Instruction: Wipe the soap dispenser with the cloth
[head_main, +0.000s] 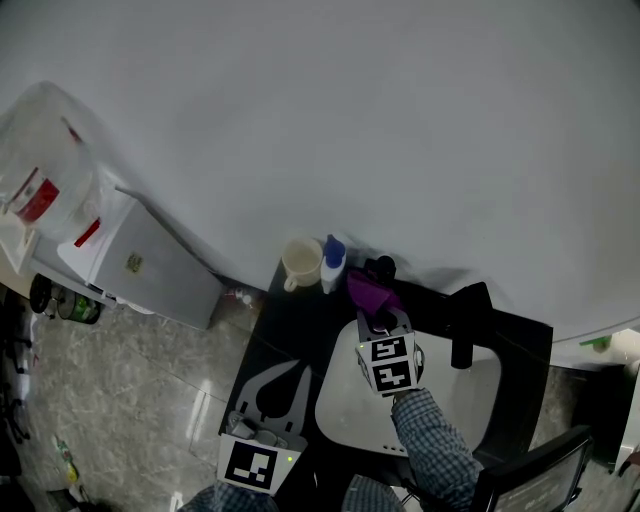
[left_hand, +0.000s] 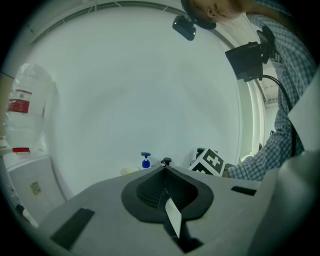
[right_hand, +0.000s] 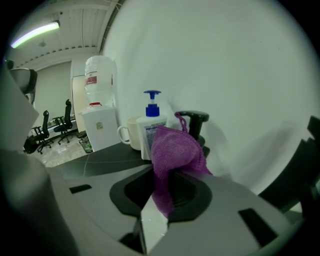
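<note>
The soap dispenser (head_main: 333, 264) is a white bottle with a blue pump, standing at the back of the black counter; it also shows in the right gripper view as the soap dispenser (right_hand: 150, 129) and far off in the left gripper view (left_hand: 145, 161). My right gripper (head_main: 374, 312) is shut on a purple cloth (right_hand: 174, 156), which hangs just right of and in front of the bottle. In the head view the purple cloth (head_main: 368, 293) lies close to the dispenser. My left gripper (head_main: 283, 391) is shut and empty, low at the counter's near left.
A cream mug (head_main: 301, 262) stands left of the dispenser. A black pump-like object (right_hand: 194, 122) stands behind the cloth. A white basin (head_main: 460, 400) and black tap (head_main: 466, 325) lie right. A water cooler (head_main: 60, 215) stands at far left.
</note>
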